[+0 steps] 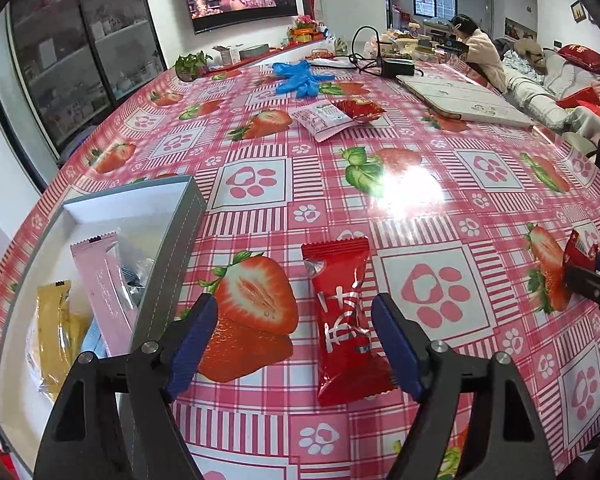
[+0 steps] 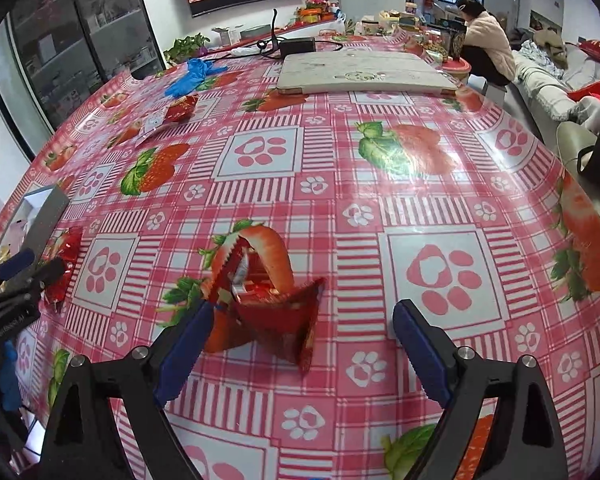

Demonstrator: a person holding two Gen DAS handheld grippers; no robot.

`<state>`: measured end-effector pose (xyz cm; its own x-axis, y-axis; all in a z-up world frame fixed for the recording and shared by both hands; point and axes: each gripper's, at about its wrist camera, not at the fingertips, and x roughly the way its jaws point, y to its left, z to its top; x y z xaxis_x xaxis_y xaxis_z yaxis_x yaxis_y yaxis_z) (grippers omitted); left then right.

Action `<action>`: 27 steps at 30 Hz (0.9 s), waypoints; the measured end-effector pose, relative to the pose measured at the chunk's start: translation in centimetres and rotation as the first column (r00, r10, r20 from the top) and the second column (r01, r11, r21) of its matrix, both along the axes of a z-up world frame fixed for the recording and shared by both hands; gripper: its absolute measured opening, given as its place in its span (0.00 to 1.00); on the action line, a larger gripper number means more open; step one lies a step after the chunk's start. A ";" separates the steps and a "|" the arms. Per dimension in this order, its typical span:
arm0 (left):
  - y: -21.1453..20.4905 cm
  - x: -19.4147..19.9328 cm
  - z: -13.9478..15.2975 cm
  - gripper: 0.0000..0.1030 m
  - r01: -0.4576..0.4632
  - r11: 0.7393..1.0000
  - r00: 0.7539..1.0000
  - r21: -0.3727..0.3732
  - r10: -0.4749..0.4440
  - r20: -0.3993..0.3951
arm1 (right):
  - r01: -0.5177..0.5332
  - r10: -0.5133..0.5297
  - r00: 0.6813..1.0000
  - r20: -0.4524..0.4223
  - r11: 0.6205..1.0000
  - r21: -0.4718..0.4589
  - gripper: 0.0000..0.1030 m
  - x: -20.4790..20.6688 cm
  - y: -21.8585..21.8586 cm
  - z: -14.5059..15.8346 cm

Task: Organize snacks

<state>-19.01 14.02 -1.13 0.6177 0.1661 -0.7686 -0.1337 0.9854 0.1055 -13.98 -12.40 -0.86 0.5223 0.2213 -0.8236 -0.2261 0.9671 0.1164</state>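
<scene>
The red snack packet (image 1: 346,320) lies flat on the strawberry tablecloth (image 1: 440,208), just right of the grey box (image 1: 172,264), its long axis running straight away from the left gripper (image 1: 296,340) — jaws apart, straddling it, nothing clamped. Farther from the box, the right gripper (image 2: 300,344) gapes over a crumpled red wrapper (image 2: 268,304). Nothing lies between packet and box; the box wall must be cleared.
</scene>
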 end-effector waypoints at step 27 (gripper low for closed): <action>0.5 2.1 -1.9 1.00 -0.012 0.993 0.999 -0.114 0.008 -0.032 | -0.082 0.087 0.995 0.043 0.992 -0.100 1.00 1.1 4.2 -1.4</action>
